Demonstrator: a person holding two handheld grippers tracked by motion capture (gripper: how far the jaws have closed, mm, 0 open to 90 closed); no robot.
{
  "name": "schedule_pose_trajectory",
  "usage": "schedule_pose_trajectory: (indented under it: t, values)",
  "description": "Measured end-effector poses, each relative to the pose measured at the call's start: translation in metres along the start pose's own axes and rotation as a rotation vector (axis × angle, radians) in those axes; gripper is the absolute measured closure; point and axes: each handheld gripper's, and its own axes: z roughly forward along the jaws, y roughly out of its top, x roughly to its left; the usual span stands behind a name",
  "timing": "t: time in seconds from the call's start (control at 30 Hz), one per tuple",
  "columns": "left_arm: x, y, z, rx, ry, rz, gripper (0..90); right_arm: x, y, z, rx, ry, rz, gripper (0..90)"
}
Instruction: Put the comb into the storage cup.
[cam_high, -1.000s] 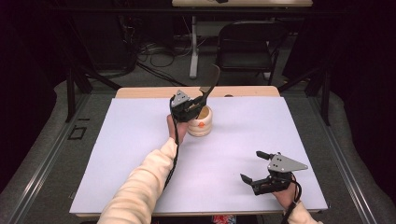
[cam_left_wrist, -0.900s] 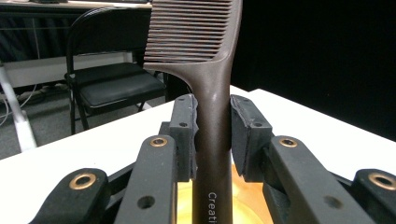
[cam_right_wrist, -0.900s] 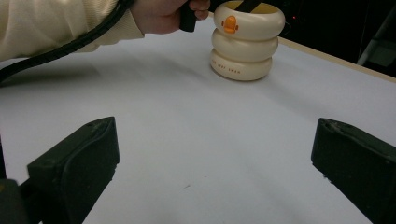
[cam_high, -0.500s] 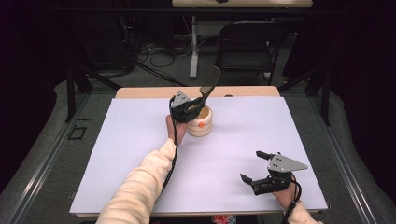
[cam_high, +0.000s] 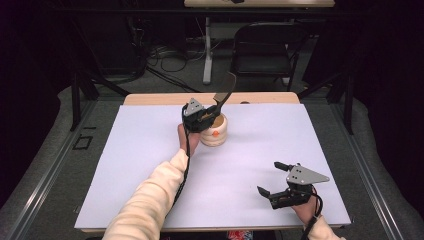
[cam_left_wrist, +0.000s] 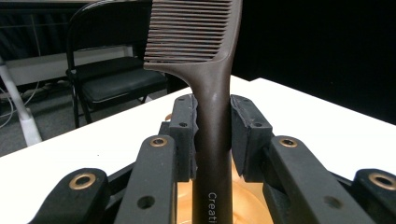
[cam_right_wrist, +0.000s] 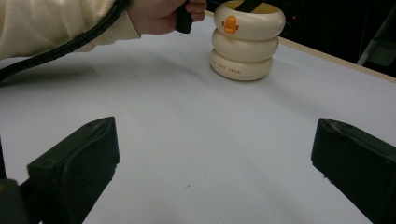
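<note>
A cream ringed holder (cam_high: 215, 134) with an orange duck mark (cam_right_wrist: 229, 23) stands near the table's far middle. My left gripper (cam_high: 209, 116) hangs just over its mouth, shut on the handle of a dark brown comb (cam_left_wrist: 212, 116). The comb's teeth (cam_high: 225, 95) point up and away, and its handle end dips into the holder. In the left gripper view both pads (cam_left_wrist: 245, 135) press the handle. My right gripper (cam_high: 270, 179) rests low near the front right of the table, jaws wide apart and nothing between them. In its own view the right gripper (cam_right_wrist: 215, 154) faces the holder.
A white sheet (cam_high: 150, 150) covers the table, with a wooden strip (cam_high: 260, 97) along the far edge. A black folding chair (cam_high: 262, 50) and a white stand (cam_high: 206, 55) are on the floor behind. A cream sleeve (cam_high: 150, 200) crosses the front left.
</note>
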Motion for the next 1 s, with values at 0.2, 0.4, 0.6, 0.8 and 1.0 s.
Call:
schedule_pose_trajectory:
  t: [0.2, 0.4, 0.6, 0.8, 1.0]
  values:
    - [0.001, -0.003, 0.000, 0.006, -0.002, -0.008, 71.8, 0.000, 0.000, 0.000, 0.000, 0.001, -0.002, 0.4]
    - [0.000, -0.001, 0.000, 0.020, 0.002, 0.013, 71.8, 0.000, 0.000, 0.000, 0.001, 0.000, -0.002, 0.5]
    - [0.000, -0.001, -0.002, 0.013, 0.000, 0.002, 68.7, 0.000, 0.000, 0.000, 0.001, 0.000, 0.000, 0.5]
    - [0.001, 0.000, -0.006, 0.031, -0.017, 0.023, 59.2, 0.000, 0.000, 0.000, 0.000, 0.001, -0.001, 0.5]
    - [0.003, 0.003, -0.012, 0.023, -0.025, -0.012, 46.5, 0.000, 0.000, 0.000, 0.000, 0.001, -0.001, 0.5]
